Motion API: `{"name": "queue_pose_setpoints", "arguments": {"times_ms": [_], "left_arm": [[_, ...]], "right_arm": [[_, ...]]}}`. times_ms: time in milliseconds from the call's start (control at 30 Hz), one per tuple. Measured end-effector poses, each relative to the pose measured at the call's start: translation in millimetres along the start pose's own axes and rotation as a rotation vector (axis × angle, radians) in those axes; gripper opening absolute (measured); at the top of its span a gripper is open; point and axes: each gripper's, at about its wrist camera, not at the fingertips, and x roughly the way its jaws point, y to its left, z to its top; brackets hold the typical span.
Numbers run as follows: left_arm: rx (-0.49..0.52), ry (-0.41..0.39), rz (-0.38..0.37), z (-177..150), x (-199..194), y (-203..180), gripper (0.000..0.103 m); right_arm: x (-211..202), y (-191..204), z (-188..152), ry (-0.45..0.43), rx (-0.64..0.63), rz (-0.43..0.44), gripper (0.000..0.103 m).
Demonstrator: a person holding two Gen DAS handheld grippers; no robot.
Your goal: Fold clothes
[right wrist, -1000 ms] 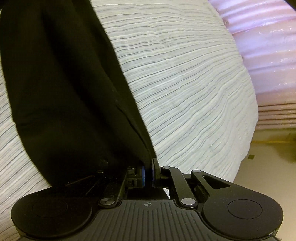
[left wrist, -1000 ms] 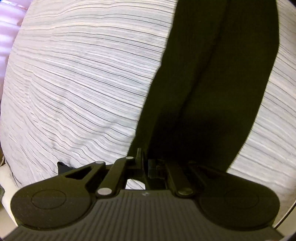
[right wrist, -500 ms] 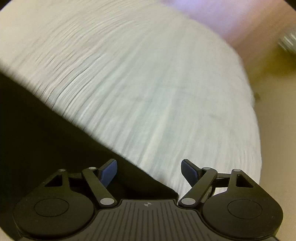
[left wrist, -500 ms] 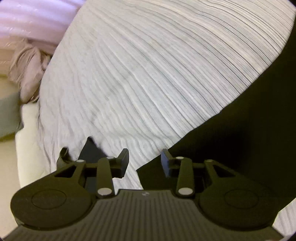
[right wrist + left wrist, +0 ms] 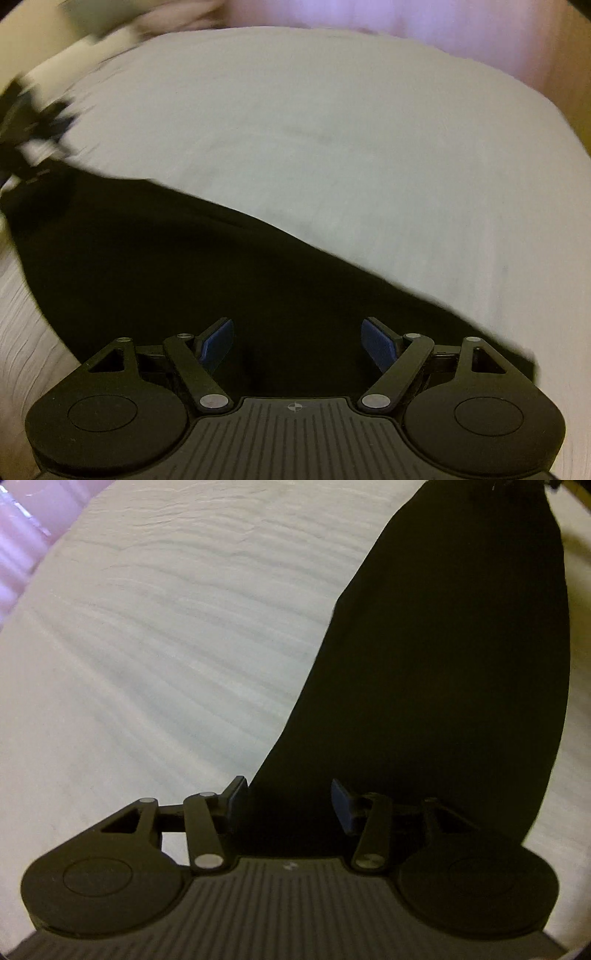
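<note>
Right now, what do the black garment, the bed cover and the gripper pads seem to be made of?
Garment: soft matte black fabric, probably knit; it lies limp and shows no sheen.
Cover: pale woven cloth, likely cotton; fine ribbed stripes.
Pads: blue, perhaps rubber or foam; matte, set on black plastic links.

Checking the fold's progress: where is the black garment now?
The black garment lies on the striped bedsheet, right of centre in the left wrist view, under both open grippers.

1. No readable text, labels, brands or numbers in either of my wrist views.
2. Only sign: a small crosshair-in-circle mark on my right gripper's ribbed body [image 5: 294, 407].
3. A similar mark on my left gripper's ribbed body [image 5: 289, 866] is too blurred to make out.
</note>
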Motion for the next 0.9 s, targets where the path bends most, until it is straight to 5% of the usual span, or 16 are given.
{"name": "queue_pose_setpoints", "arguments": {"times_ms": [133,233,267,367,400,467,600,767,800,833,900], "left_arm": [[-0.06,0.027,-0.079,16,30,12,0.04],[-0.105,0.049,-0.11,16,40,20,0.02],[-0.112,0.045,-0.102,14,37,21,0.011],[-0.126,0.022,-0.101,7,25,23,0.002],[-0.114,0.01,-0.099,6,19,22,0.001],[-0.102,-0.03,-0.076,2,3,18,0.001],[-0.198,-0.107,-0.06,-3,-12,32,0.001],[-0.306,-0.037,-0.076,3,33,43,0.005],[-0.318,-0.018,-0.069,5,39,42,0.007],[-0.31,-0.015,-0.057,5,39,39,0.008],[-0.29,-0.011,-0.019,4,36,33,0.012]], "right_arm": [[45,24,39,0.005,-0.177,0.051,0.078],[78,32,59,0.057,-0.302,0.066,0.045],[89,36,64,0.079,-0.343,0.071,0.045],[106,43,62,0.149,-0.423,0.078,0.031],[110,43,59,0.168,-0.437,0.067,0.01],[107,41,55,0.179,-0.43,0.053,0.004],[90,37,68,0.104,-0.397,0.011,0.003],[129,27,78,0.109,-0.341,-0.021,0.005],[135,23,76,0.103,-0.297,-0.037,0.014],[137,19,73,0.092,-0.247,-0.058,0.039],[122,10,61,0.033,-0.12,-0.099,0.053]]}}
